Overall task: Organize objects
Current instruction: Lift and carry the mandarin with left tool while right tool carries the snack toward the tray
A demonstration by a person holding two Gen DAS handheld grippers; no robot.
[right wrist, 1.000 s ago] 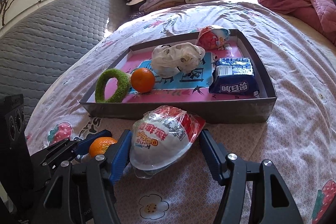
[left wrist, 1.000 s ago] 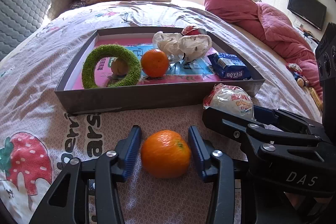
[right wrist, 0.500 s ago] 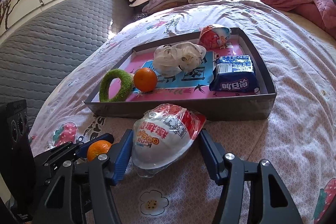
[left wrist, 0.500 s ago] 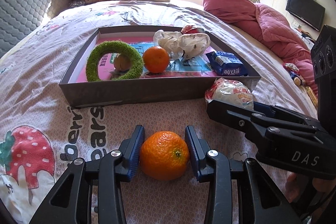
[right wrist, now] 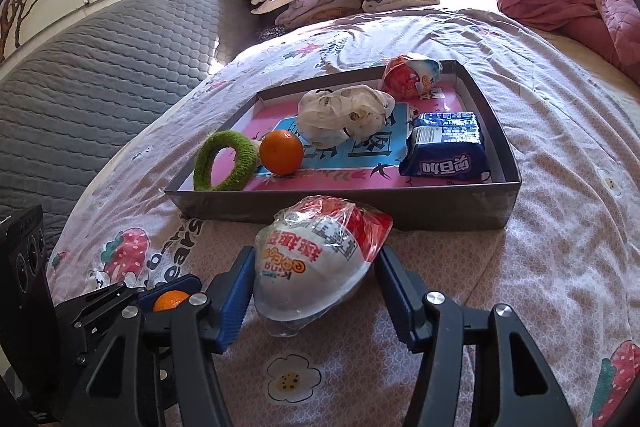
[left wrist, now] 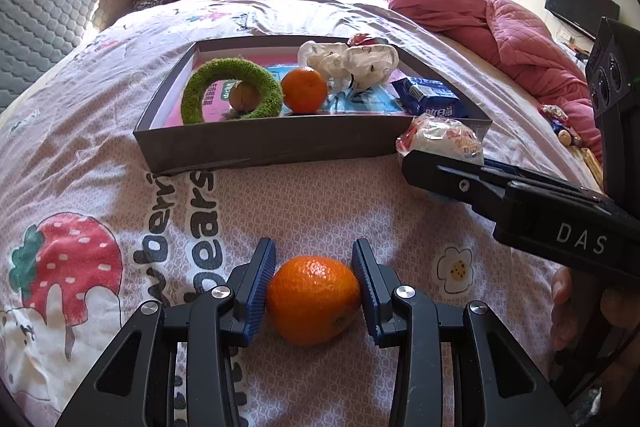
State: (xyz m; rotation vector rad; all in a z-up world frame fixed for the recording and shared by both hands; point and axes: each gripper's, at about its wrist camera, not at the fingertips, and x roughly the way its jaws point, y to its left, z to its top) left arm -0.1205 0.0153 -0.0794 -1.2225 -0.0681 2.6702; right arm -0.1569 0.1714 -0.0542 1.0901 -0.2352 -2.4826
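Left gripper (left wrist: 314, 289): jaws clenched on a loose orange (left wrist: 313, 300) resting on the bed sheet (left wrist: 100, 163), both blue pads pressed to its sides. The orange is slightly oblong, long axis crosswise between the pads; its stem dimple is seen low on the right.

Right gripper (right wrist: 316, 289): jaws have just been closing around a wrapped dome-shaped snack (right wrist: 320, 261). The left pad is seen against the wrapper; contact on the right side cannot be told for certain, as the crinkled film hides it. The snack lies tilted on the sheet, long axis running from lower left to upper right, its red crimped end pointing toward the grey tray (right wrist: 452, 207), just in front of the tray's near wall.

In the tray: a green fuzzy ring (left wrist: 231, 90), a second orange (left wrist: 304, 90), a crumpled white bag (right wrist: 346, 115), a blue biscuit pack (right wrist: 446, 149).

Left wrist view alone shows a small brown round fruit (left wrist: 244, 96) inside the ring, and fingers (left wrist: 568, 301) under the right gripper's body. Right wrist view alone shows clearly a red-and-white wrapped snack (right wrist: 412, 75) at the tray's far corner.
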